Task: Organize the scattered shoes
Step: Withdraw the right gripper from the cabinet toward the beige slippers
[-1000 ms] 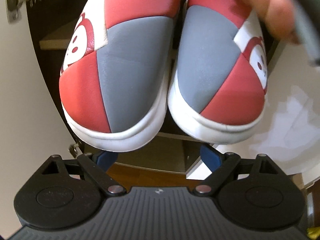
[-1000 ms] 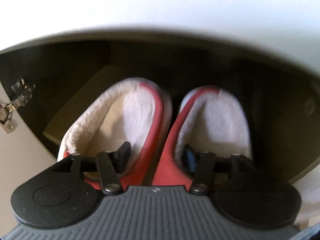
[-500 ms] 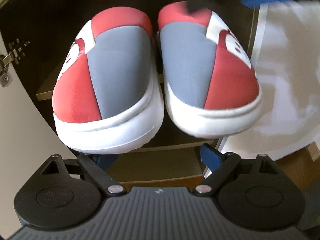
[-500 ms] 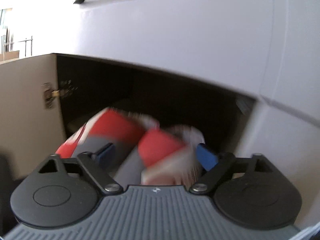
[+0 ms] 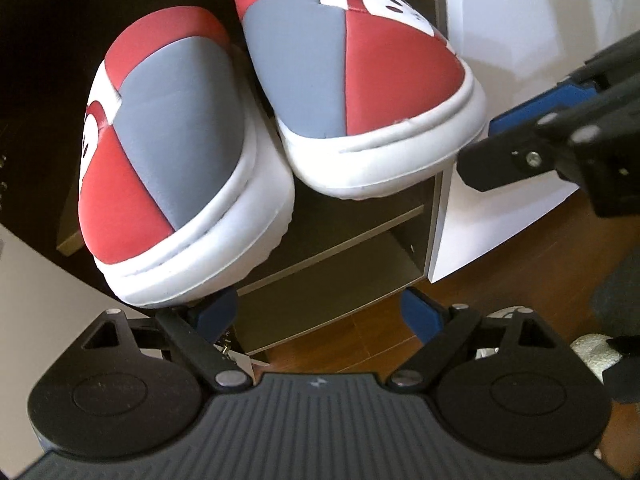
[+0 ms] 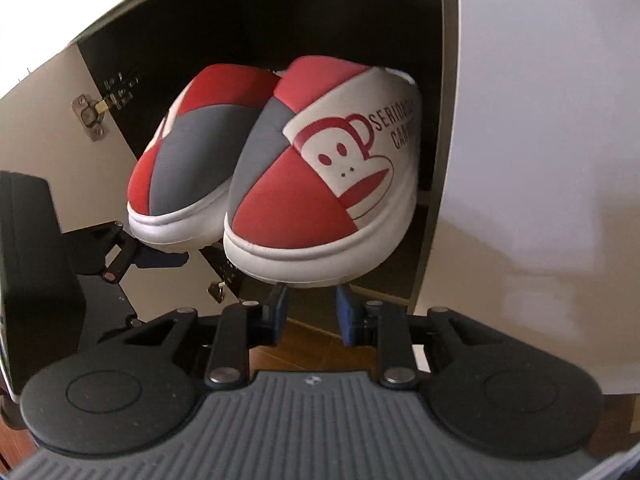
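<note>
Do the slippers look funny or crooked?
Yes. The two slippers sit toes-out in the dark cabinet, toes sticking out past the shelf edge. In the left view one is tipped against the other, not level. No damage shows.

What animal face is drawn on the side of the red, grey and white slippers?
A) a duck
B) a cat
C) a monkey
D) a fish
C: the near slipper shows a red cartoon monkey face with round ears on its white side panel, and the other slipper carries part of the same red-and-white drawing on its outer side.
</note>
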{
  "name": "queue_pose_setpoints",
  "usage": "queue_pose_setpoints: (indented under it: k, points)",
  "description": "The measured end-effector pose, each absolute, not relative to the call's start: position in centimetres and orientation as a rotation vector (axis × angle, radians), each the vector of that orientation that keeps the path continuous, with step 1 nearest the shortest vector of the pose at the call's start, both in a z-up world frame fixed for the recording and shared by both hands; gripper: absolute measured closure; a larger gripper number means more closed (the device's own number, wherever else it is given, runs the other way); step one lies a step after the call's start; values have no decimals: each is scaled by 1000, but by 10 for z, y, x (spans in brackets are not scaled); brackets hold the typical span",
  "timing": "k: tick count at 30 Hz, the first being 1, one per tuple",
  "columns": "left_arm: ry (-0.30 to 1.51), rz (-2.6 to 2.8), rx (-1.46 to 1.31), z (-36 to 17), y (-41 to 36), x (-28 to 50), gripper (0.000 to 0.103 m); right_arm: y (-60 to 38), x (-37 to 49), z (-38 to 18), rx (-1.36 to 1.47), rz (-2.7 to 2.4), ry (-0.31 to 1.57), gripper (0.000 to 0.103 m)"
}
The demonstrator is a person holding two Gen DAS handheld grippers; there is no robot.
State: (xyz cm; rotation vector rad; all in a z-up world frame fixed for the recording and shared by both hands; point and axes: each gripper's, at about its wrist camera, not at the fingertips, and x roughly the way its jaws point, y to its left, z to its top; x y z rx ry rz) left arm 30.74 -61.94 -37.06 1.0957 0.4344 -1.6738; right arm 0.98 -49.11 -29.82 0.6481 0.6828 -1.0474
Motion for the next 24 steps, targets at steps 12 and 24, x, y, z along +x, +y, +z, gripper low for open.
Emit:
queue_pose_setpoints:
  k: [12,24]
  points:
    - [416,-1640,1096,-391,-705,342,13,-553,42,-314,618,-1149,632,79]
    - [537,-1500,921,-417,-674,395,12,-549,33,-332,544,-1046,644,72]
